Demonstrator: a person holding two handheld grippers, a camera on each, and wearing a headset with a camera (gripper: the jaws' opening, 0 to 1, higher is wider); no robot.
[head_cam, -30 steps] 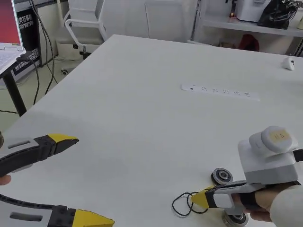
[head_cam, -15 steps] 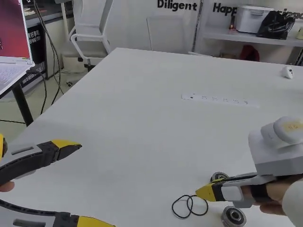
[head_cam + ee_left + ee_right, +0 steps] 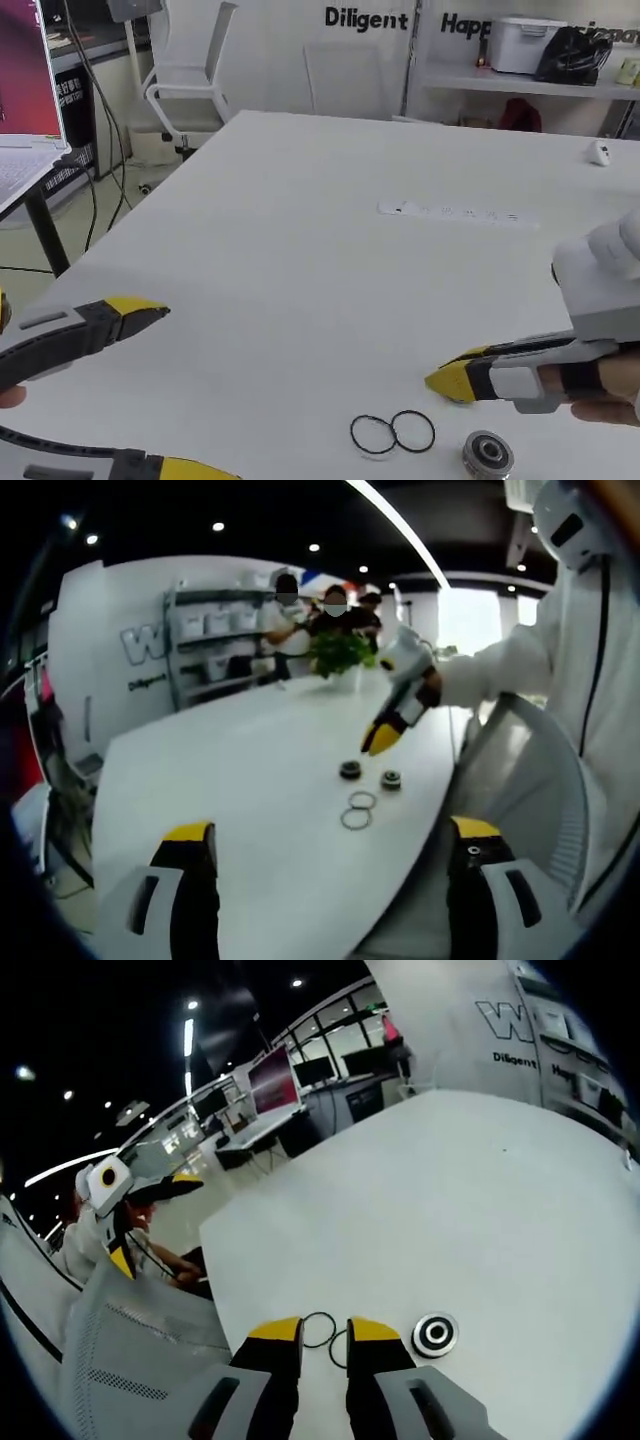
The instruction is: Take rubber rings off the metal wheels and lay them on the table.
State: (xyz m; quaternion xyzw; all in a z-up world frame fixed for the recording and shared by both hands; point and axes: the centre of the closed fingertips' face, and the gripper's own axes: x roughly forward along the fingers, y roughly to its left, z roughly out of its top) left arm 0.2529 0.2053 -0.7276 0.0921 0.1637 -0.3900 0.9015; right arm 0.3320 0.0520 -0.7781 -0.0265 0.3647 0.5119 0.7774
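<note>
Near desk edge: small round silver metal wheel [image 3: 488,453] with dark outer band, lying flat on white desk [image 3: 300,250]. Just left of it, two thin black rubber rings [image 3: 392,432], flat, side by side, touching. In right gripper view they lie just past the tips of the right hand-held gripper [image 3: 447,381], wheel off to its right. Its jaws are narrowly parted, pinching nothing. This arm is nearer the wheel. Left hand-held gripper [image 3: 195,392]: spread wide, empty, well apart. Second metal wheel [image 3: 350,770] lies beyond the rings. Cannot tell if the wheels carry rings.
</note>
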